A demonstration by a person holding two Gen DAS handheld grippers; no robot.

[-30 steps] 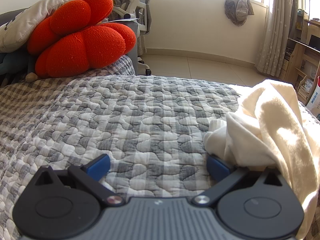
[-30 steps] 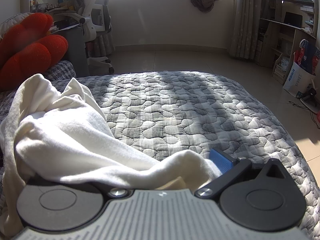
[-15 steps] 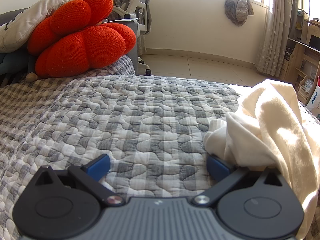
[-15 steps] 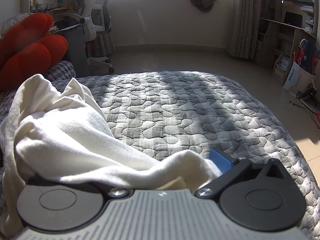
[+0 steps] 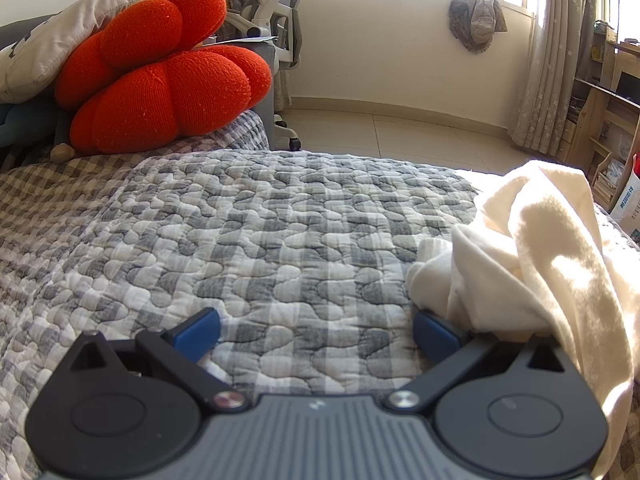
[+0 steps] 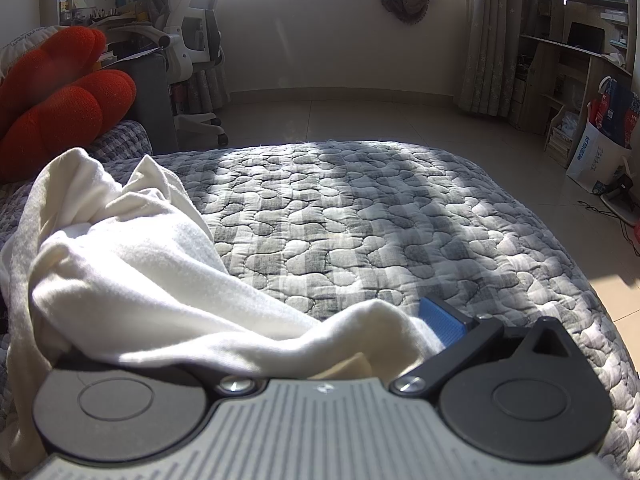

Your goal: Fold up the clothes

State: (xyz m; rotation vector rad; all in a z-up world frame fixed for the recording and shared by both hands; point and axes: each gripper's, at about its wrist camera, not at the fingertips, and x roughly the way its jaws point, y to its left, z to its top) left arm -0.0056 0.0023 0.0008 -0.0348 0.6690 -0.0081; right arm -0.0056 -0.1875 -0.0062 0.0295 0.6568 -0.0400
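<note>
Two tongs sit low on the bed's gray quilt (image 5: 280, 240). My left tongs (image 5: 316, 330) are spread wide, nothing between them. A cream cloth (image 6: 132, 264) lies bunched beside them and drapes over my right tongs (image 6: 328, 332), so I cannot tell their grip. Lots of bare quilt stretches to the bed's far edge.

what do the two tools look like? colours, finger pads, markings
Left tool: dark grey ribbed body with a small pale logo, black round pivot housings with triangular cut-outs, black link arms on silver screws, blue finger pads. Right tool: same build but with a light grey ribbed body; one ridged blue pad shows. No cables, hands or sleeves visible.
</note>
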